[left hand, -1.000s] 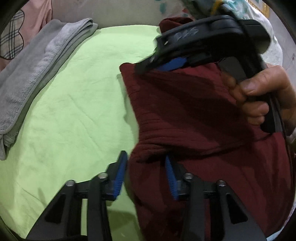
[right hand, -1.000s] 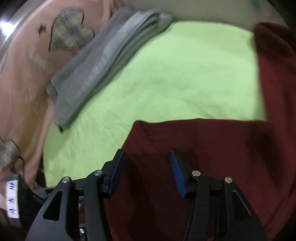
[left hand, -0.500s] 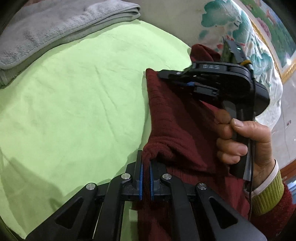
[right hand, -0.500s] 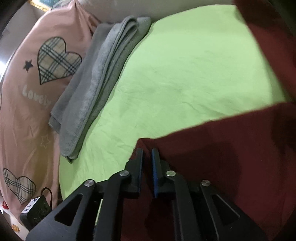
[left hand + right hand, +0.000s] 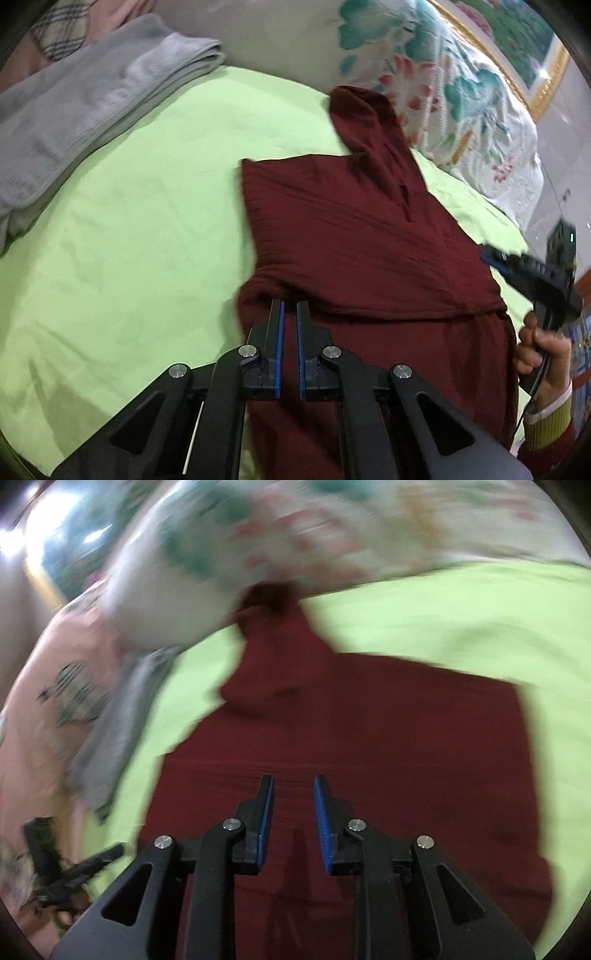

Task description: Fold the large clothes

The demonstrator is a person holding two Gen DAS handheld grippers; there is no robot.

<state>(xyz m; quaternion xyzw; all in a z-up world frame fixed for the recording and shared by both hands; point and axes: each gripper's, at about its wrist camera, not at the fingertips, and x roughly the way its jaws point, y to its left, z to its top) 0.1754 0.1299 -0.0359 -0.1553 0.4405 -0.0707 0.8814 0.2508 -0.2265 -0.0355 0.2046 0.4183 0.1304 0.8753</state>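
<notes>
A dark red ribbed sweater (image 5: 351,240) lies partly folded on the lime green sheet (image 5: 129,240), its sleeve or collar end reaching toward the floral quilt. My left gripper (image 5: 289,310) is shut on a bunched fold at the sweater's near left edge. In the blurred right wrist view, my right gripper (image 5: 293,786) hovers over the sweater (image 5: 369,738); its jaws are opening and nothing is pinched between them. The left wrist view shows the right gripper (image 5: 487,254) off the sweater's right edge, held by a hand (image 5: 539,343).
A folded grey towel (image 5: 92,99) lies along the sheet's far left edge. A floral quilt (image 5: 443,92) bulges at the far right. Pink bedding with plaid hearts (image 5: 44,709) lies beyond the towel. Bare green sheet spreads left of the sweater.
The right gripper let go of the sweater's far edge, swung away to the right and parted its jaws. The left gripper closed on the near fold and stays shut there.
</notes>
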